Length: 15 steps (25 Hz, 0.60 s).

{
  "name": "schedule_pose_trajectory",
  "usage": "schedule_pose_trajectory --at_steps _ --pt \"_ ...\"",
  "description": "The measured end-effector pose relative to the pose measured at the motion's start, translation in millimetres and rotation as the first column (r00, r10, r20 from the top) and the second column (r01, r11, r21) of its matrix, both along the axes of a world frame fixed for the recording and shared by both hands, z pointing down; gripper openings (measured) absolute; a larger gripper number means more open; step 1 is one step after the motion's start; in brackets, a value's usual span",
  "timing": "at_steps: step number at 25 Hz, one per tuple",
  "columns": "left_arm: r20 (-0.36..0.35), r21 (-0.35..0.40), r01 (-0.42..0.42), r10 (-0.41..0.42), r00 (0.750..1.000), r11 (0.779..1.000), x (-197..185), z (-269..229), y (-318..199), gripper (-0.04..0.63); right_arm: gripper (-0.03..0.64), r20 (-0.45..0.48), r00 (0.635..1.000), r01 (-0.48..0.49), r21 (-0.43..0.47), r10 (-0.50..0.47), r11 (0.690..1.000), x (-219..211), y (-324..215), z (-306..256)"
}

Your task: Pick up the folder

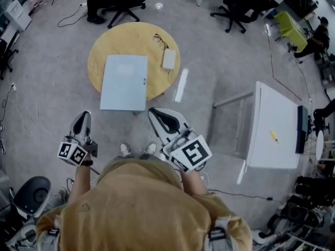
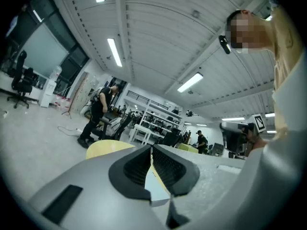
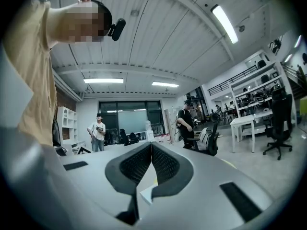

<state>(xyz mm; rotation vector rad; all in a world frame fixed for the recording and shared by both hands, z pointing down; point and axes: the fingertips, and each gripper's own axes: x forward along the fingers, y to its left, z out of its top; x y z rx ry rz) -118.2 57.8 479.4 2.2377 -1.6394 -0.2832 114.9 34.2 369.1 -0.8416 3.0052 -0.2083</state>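
Note:
A pale blue folder (image 1: 124,81) lies flat on the round yellow table (image 1: 99,51), its near edge hanging over the table's front rim. My left gripper (image 1: 82,116) hovers short of the table at the lower left, jaws shut with nothing in them. My right gripper (image 1: 157,114) sits just off the folder's near right corner, also shut and empty. In the left gripper view, the left gripper (image 2: 151,150) points level at the yellow table (image 2: 108,147), and a strip of the folder (image 2: 154,183) shows below its closed tips. The right gripper (image 3: 151,145) shows closed tips too.
Spectacles (image 1: 160,40) and a small white box (image 1: 169,59) lie on the table's right side. A white desk (image 1: 275,129) with a yellow pen (image 1: 273,135) stands to the right. Office chairs (image 1: 123,4) stand behind the table. A grey stool (image 1: 32,195) is at the lower left.

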Motion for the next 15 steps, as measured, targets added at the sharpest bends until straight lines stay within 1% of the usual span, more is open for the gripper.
schedule_pose_trajectory --at_steps 2,4,7,9,11,13,15 --pt "-0.027 -0.030 0.012 -0.013 1.000 0.999 0 16 -5 0.005 0.000 -0.010 1.000 -0.001 -0.004 0.001 1.000 11 4 4" --pt "-0.006 -0.055 0.013 -0.013 1.000 0.998 4 29 -9 0.005 0.000 -0.017 1.000 -0.007 -0.007 0.007 1.000 22 7 7" --pt "0.013 -0.087 0.005 -0.004 1.000 0.996 8 44 -18 0.005 0.000 0.004 0.999 -0.036 -0.006 0.036 0.999 28 5 6" --pt "0.012 -0.090 0.005 -0.004 1.000 0.996 11 47 -23 0.005 0.000 0.006 0.999 -0.036 -0.016 0.036 0.999 32 5 12" --pt "0.019 -0.083 0.009 -0.008 1.000 0.996 14 47 -26 0.005 0.000 -0.008 1.000 -0.015 -0.040 0.015 0.999 33 7 23" --pt "0.023 -0.073 0.018 -0.016 1.000 0.997 16 44 -23 0.006 0.000 -0.008 1.000 0.007 -0.057 -0.007 0.998 31 7 30" --pt "0.021 -0.064 0.033 -0.032 0.999 0.997 14 38 -21 0.005 0.000 0.002 1.000 0.024 -0.057 -0.024 0.998 25 2 30"
